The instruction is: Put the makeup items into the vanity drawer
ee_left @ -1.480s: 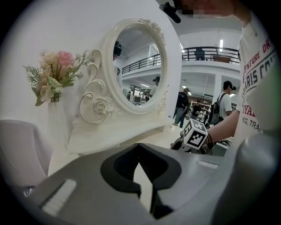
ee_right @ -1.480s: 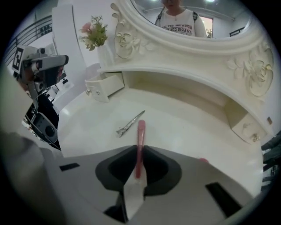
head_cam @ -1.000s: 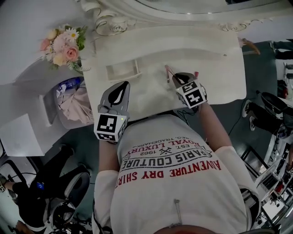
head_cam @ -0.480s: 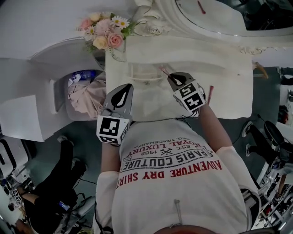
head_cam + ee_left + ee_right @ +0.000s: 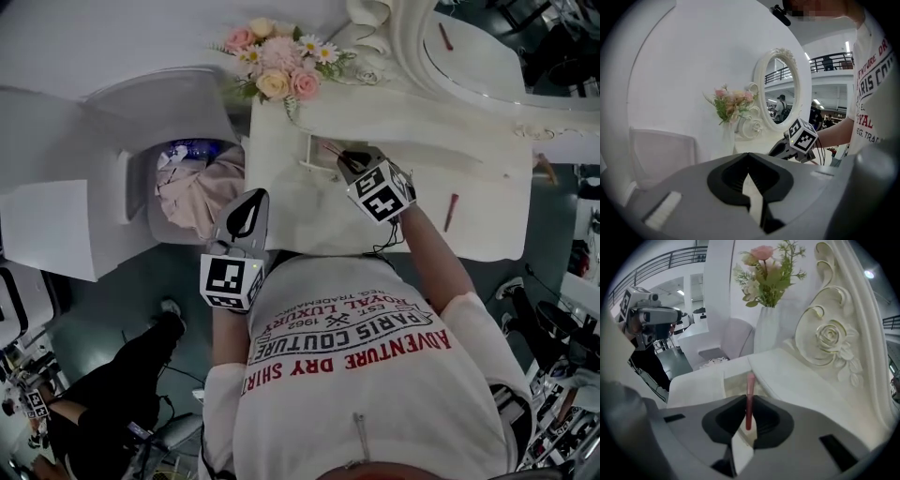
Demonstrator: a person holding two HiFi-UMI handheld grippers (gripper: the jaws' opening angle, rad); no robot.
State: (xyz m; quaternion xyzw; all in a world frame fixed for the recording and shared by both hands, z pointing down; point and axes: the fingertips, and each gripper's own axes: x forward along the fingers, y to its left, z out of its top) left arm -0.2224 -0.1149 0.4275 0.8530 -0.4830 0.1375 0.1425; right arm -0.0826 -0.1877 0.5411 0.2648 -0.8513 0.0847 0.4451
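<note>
Staged dressing corner inside a large open hall: ornate white carved vanity desk (image 5: 487, 178), oval white-framed mirror (image 5: 780, 93), pink and cream flower bouquet (image 5: 281, 66), black mezzanine railing (image 5: 829, 60) and strip ceiling lights (image 5: 847, 46) behind.

Head view looks steeply down; all three views share the vanity (image 5: 291, 206).

A plain white wall (image 5: 670, 70) backs an oval mirror (image 5: 782, 91) in a carved white frame. Beside it stands a vase of pink and cream flowers (image 5: 281, 67). A curved white armchair (image 5: 164, 108) holds a crumpled pink cloth (image 5: 192, 192). The floor (image 5: 94, 300) is dark grey-green. An upper-level railing (image 5: 834, 60) runs beneath strip lights (image 5: 847, 46).
</note>
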